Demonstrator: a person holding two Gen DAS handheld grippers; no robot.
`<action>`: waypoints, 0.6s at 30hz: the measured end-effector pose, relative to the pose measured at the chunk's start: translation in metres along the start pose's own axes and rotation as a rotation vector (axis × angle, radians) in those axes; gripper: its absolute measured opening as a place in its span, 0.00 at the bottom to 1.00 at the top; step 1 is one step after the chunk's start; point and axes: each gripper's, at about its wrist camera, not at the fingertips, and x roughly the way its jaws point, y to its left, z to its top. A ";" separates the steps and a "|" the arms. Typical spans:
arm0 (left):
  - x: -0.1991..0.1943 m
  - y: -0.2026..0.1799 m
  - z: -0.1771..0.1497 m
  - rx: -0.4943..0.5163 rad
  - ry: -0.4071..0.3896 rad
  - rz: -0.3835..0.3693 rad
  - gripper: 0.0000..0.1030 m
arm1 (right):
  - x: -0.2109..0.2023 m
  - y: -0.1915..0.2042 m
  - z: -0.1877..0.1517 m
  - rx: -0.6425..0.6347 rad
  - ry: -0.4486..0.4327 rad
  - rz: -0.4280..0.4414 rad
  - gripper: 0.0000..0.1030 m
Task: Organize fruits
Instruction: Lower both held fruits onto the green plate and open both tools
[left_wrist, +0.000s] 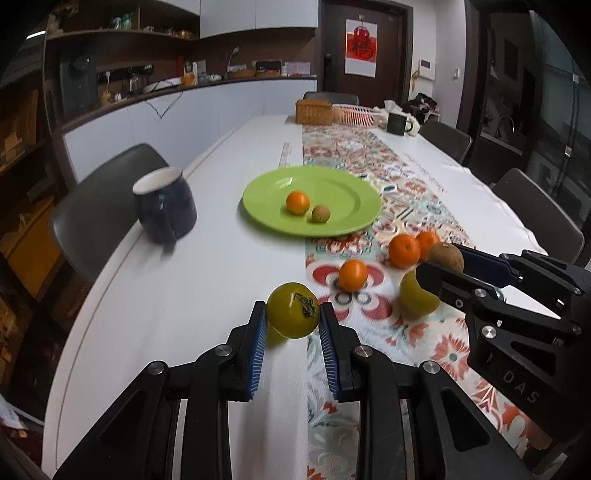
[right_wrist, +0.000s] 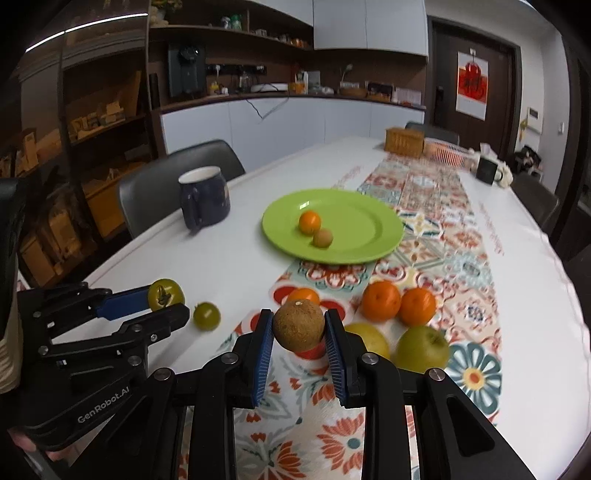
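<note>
Your left gripper (left_wrist: 292, 317) clamps the green tomato (left_wrist: 293, 310), right gripper (right_wrist: 299, 332) the kiwi (right_wrist: 298, 325); green plate (right_wrist: 369, 218) lies at twelve o'clock.

A long white table (left_wrist: 207, 229) stood among grey chairs (left_wrist: 99, 206); behind were white cabinets (right_wrist: 295, 125), dark wooden shelves (right_wrist: 229, 33) and a dark door (left_wrist: 364, 48).

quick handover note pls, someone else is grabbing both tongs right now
Left tongs: shut on a green tomato, above the white table.
Right tongs: shut on a brown kiwi, over the patterned runner.
Done: a small orange and a small brown fruit lie on the green plate.
Left: both held fruits, a second green tomato, three oranges and two green apples, probably to the plate.
</note>
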 end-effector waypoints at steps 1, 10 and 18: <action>-0.001 -0.001 0.004 0.002 -0.006 -0.001 0.27 | -0.002 0.000 0.002 -0.002 -0.009 -0.001 0.28; -0.002 -0.004 0.053 0.037 -0.075 0.006 0.27 | 0.001 -0.021 0.041 -0.006 -0.050 0.002 0.28; 0.022 0.000 0.102 0.038 -0.064 -0.020 0.27 | 0.023 -0.043 0.090 0.001 -0.046 0.010 0.28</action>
